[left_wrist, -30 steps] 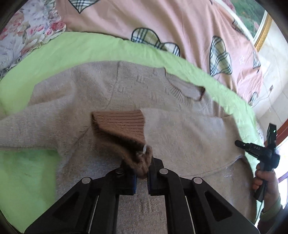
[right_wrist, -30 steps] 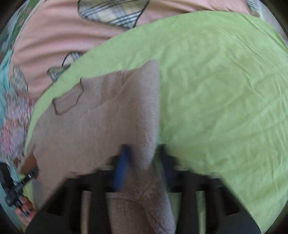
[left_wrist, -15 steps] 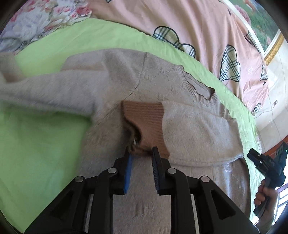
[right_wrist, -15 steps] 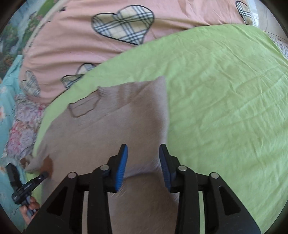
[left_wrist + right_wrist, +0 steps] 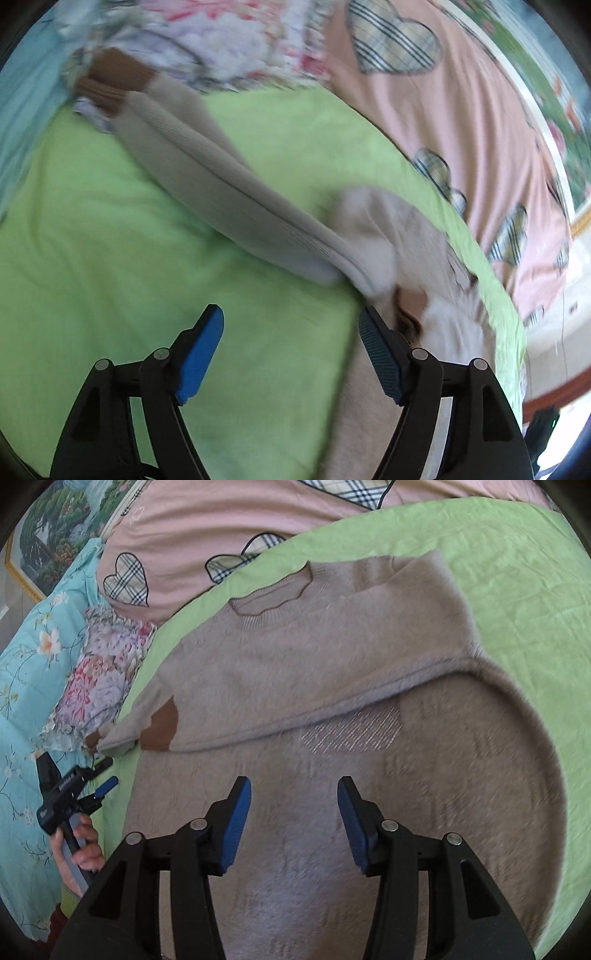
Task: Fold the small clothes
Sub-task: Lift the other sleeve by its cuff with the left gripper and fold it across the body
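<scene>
L gripper (image 5: pixel 290 354) wide open, holding nothing, over green sheet (image 5: pixel 110 258); free sleeve (image 5: pixel 229 192) lies ahead of it, prob. next fold; R gripper (image 5: pixel 293 823) also open, empty, over sweater (image 5: pixel 332 657), whose other sleeve is folded across just ahead.

Lighting: bright, even daylight; shadows soft and faint. Left wrist view: heavy motion blur across the beige sweater (image 5: pixel 258 206) and green sheet (image 5: pixel 110 229); overexposed glare at lower right. Right wrist view: mostly sharp, slight softness near centre. Both: strong fisheye curvature, dark vignetted corners.
</scene>
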`<state>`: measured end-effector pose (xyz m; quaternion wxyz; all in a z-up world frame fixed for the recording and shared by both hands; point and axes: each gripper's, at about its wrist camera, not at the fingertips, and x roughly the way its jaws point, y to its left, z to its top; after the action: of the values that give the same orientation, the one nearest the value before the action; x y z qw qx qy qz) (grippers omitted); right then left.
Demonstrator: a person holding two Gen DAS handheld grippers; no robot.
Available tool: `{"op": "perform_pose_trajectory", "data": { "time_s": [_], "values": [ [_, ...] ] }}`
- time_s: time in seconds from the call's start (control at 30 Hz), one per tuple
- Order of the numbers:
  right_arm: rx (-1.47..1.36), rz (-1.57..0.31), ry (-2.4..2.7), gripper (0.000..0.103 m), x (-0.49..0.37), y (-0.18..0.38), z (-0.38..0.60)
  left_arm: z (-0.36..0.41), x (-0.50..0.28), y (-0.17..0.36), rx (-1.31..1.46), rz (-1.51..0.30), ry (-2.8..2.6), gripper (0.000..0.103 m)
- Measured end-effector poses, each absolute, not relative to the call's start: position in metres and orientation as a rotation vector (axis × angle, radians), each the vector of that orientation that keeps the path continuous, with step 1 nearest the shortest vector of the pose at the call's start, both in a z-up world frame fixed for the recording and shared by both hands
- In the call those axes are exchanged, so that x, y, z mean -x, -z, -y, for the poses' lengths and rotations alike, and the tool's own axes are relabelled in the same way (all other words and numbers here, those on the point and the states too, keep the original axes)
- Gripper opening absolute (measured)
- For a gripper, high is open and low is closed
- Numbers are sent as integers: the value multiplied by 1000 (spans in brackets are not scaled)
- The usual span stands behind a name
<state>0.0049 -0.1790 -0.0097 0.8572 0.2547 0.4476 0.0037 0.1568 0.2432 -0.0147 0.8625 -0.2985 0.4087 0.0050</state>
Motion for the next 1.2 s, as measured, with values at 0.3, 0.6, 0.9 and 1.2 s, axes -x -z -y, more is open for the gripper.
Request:
{"op": "perform_pose_trajectory", "data": {
  "time_s": [0.3,0.6,0.9,1.2],
  "values": [
    [-519,-969,-17,51,2,11,170,-350,-197,21,887,-830,-122,77],
    [-525,-985,-23,51,5,16,165,-386,-233,26,874,-815,-258,74],
    [-544,-977,-28,51,13,16,166,-380,-236,11,710,-755,-289,9],
    [-566,-944,-43,51,17,19,171,-261,-197,-63,520,-622,2,8]
  ]
}}
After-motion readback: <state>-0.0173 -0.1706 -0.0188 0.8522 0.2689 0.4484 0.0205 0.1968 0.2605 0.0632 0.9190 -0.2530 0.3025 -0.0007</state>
